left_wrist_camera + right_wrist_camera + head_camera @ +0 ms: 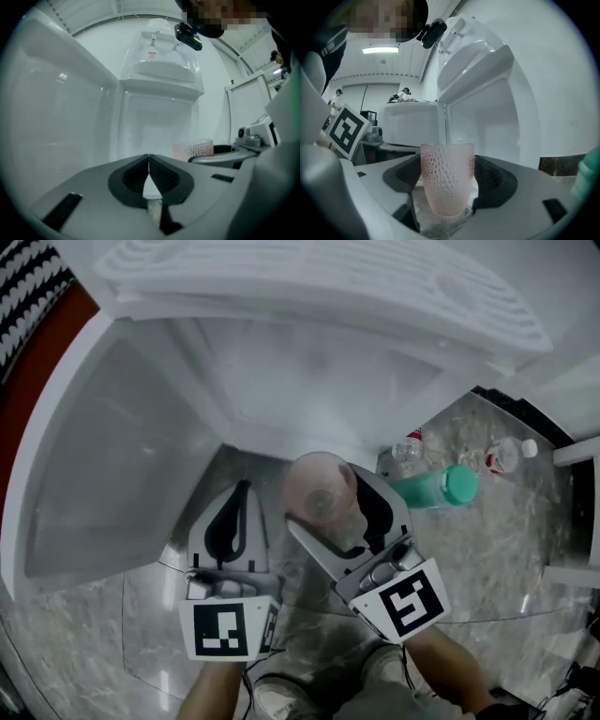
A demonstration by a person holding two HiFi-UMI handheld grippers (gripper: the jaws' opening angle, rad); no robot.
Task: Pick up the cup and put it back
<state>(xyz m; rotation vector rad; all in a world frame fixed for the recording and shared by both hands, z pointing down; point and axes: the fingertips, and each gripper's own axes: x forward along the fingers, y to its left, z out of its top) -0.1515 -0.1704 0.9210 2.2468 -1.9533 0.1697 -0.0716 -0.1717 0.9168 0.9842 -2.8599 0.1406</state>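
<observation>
Cup (447,176), pink, dimpled, upright, clasped between the fingers of the right gripper (328,502) before the open white cabinet (281,381); left gripper (149,161) fingers pressed together, empty; hazard: tapered wall may slip through the pads, or cup topple if released tilted.

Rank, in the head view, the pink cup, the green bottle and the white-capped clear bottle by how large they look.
1. pink cup, though it seems nearer the camera, so its lead is unsure
2. green bottle
3. white-capped clear bottle, clearly the smallest
</observation>
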